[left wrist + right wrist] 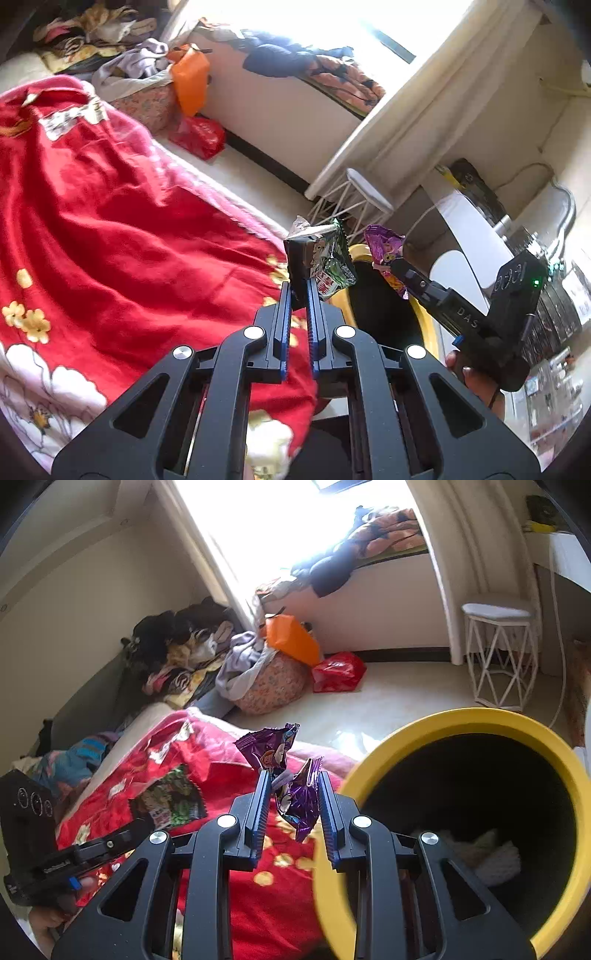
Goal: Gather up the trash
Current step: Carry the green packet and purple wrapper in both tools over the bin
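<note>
Left gripper (pixel 299 286) pinching green wrapper (pixel 332 266), right gripper (pixel 293 775) clamping purple wrapper (pixel 291 786), bin's (pixel 461 720) inside only in right view

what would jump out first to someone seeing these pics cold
First the big red floral blanket spread over the bed, filling the left of both views. Next the round yellow-rimmed bin with a dark inside, looming at the right in the right wrist view. Each claw grips a wrapper: the left claw a green foil snack wrapper, the right claw a crumpled purple foil wrapper.
</note>
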`<state>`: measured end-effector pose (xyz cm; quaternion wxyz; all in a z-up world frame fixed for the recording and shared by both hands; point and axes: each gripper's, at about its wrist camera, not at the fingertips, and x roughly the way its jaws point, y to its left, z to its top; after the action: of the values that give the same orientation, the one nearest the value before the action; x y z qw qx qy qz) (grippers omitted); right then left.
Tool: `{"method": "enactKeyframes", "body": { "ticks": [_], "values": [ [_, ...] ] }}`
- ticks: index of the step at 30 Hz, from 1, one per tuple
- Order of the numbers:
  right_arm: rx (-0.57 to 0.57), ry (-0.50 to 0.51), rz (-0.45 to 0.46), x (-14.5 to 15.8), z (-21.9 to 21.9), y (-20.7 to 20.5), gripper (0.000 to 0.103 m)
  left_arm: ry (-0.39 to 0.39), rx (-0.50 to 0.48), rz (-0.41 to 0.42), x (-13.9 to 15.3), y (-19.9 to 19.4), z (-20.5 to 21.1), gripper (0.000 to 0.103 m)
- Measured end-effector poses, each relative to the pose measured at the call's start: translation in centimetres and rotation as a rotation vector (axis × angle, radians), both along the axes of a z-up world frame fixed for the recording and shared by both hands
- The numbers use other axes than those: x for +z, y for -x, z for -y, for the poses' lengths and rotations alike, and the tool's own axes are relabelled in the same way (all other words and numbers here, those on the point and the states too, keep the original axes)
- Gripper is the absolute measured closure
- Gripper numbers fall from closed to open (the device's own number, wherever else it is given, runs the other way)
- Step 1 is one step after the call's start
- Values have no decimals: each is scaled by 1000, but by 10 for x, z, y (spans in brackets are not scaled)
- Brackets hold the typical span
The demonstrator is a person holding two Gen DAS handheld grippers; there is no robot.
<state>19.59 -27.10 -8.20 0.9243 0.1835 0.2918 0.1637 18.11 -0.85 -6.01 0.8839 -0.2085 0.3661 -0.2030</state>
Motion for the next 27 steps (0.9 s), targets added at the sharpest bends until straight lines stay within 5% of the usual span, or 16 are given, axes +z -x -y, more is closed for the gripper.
{"method": "enactKeyframes", "body": {
  "ticks": [27],
  "values": [
    [-236,-35,-25,-10,95,38,78,-97,-169,73,18,14,82,98]
  ]
}}
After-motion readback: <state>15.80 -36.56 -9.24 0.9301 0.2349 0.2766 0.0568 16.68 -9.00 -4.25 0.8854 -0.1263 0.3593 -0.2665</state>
